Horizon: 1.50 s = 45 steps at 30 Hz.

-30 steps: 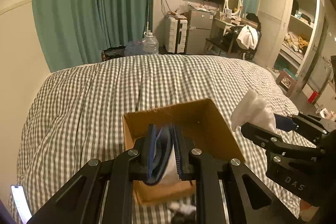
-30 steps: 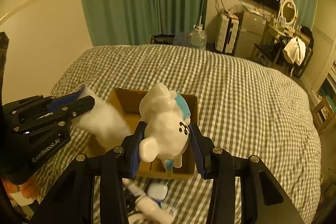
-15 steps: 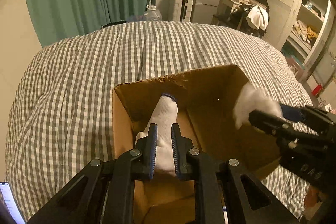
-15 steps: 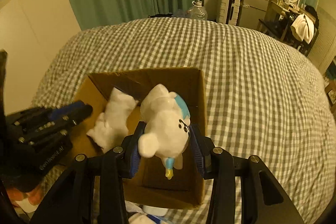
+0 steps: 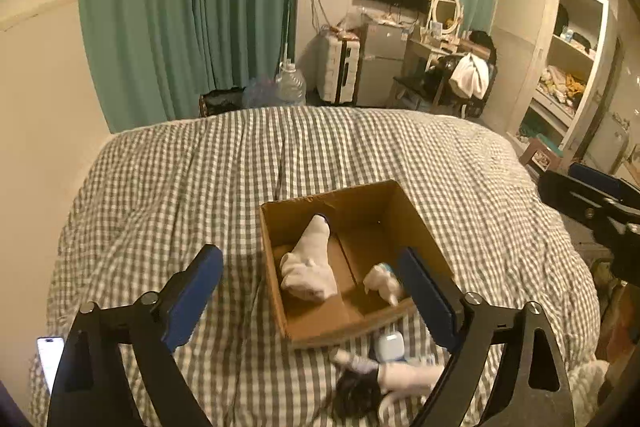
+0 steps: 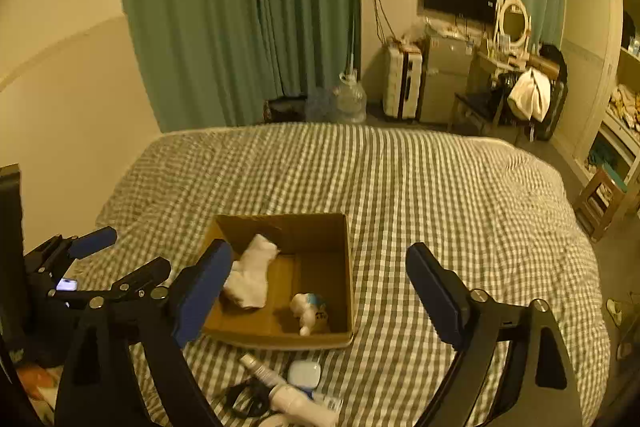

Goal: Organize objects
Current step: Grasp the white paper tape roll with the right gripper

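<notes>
An open cardboard box (image 5: 416,223) (image 6: 347,267) sits on the checked bed. Inside it lie a white sock (image 5: 310,263) (image 6: 252,277) on the left and a small white and blue plush toy (image 5: 382,277) (image 6: 308,309) on the right. My left gripper (image 5: 316,291) is open and empty, raised above and before the box. My right gripper (image 6: 320,285) is open and empty, also raised above the box. The left gripper shows in the right wrist view (image 6: 116,259) at the left, and the right gripper's fingers (image 5: 592,187) show at the right edge of the left wrist view.
In front of the box lie a small white case (image 5: 390,345) (image 6: 305,373), a white tube (image 6: 298,401), a white bottle (image 6: 260,367) and a dark item (image 5: 354,393) (image 6: 244,397). A lit phone (image 5: 50,359) (image 6: 66,283) lies at the bed's left. The checked bedcover (image 5: 360,147) (image 6: 440,187) stretches beyond the box.
Both grippers have opened, leaving the sock and the plush toy in the box, and both have drawn up and back from it.
</notes>
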Each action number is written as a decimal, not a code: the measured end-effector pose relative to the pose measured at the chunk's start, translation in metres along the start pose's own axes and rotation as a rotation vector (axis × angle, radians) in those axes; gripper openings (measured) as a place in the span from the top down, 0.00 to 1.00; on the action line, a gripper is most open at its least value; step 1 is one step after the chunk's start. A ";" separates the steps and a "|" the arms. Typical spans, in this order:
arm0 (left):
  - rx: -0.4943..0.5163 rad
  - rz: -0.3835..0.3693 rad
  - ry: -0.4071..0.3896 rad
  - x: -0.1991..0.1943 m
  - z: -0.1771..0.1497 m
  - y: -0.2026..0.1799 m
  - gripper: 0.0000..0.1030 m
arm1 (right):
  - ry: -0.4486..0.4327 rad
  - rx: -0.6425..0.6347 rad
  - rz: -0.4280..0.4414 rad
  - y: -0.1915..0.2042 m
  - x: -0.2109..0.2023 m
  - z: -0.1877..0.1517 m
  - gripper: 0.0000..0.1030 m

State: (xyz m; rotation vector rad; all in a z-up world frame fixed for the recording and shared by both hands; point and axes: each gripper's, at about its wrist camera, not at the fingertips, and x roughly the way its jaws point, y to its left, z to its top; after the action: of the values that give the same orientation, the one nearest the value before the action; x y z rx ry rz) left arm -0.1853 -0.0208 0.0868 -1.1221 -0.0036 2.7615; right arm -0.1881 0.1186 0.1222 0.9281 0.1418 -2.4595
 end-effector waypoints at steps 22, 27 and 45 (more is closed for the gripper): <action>0.034 0.044 0.147 0.007 -0.187 0.014 0.05 | 0.260 -0.046 -0.091 0.043 -0.006 -0.211 0.09; 0.072 0.025 0.179 0.031 -0.207 0.008 0.05 | 0.369 -0.041 -0.050 0.051 0.040 -0.246 0.09; 0.029 -0.022 0.315 0.100 -0.211 0.009 0.05 | 0.520 -0.035 0.022 0.048 0.114 -0.287 0.17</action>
State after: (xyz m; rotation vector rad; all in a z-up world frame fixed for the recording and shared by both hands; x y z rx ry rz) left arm -0.1104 -0.0266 -0.1347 -1.5240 0.0616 2.5257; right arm -0.0679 0.1054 -0.1658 1.5241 0.3467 -2.1346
